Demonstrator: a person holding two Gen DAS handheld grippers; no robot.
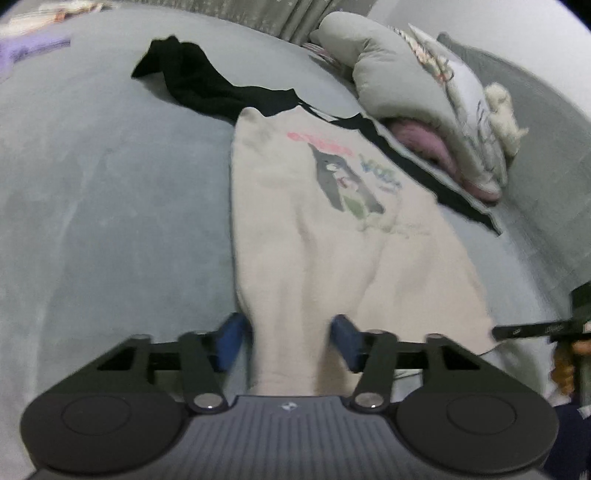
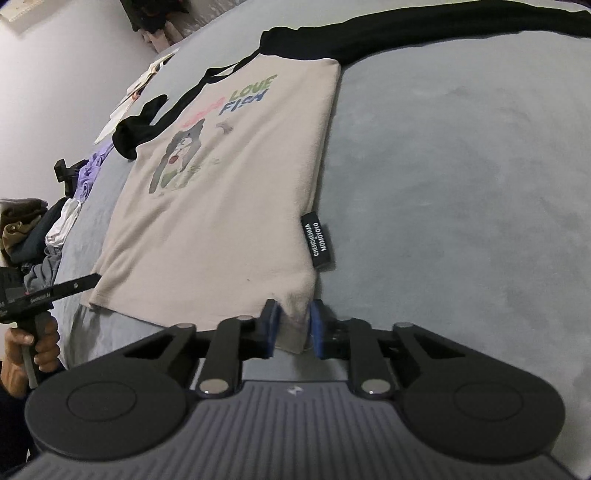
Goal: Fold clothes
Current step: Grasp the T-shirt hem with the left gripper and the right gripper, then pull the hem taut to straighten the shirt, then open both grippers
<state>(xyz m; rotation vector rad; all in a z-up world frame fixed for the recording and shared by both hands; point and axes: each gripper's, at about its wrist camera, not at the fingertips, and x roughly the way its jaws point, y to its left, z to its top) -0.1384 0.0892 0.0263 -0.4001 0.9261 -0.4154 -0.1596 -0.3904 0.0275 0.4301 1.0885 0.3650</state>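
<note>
A beige shirt (image 1: 332,229) with black sleeves and a cartoon print lies flat on the grey bed (image 1: 110,203). My left gripper (image 1: 290,338) is shut on the shirt's bottom hem, with a bunch of fabric between the blue pads (image 1: 232,339). In the right wrist view the same shirt (image 2: 229,192) spreads ahead. My right gripper (image 2: 293,325) is shut on the shirt's other hem corner, just below a black side label (image 2: 319,240). One black sleeve (image 2: 424,33) stretches away toward the far right. The left gripper shows at the left edge of the right wrist view (image 2: 59,291).
Grey pillows (image 1: 399,74) and a pink item (image 1: 424,144) lie at the bed's head beside the shirt. A pile of other clothes (image 2: 55,229), purple, white and dark, sits along the bed's far edge by the wall. The grey bed surface (image 2: 461,184) extends to the right.
</note>
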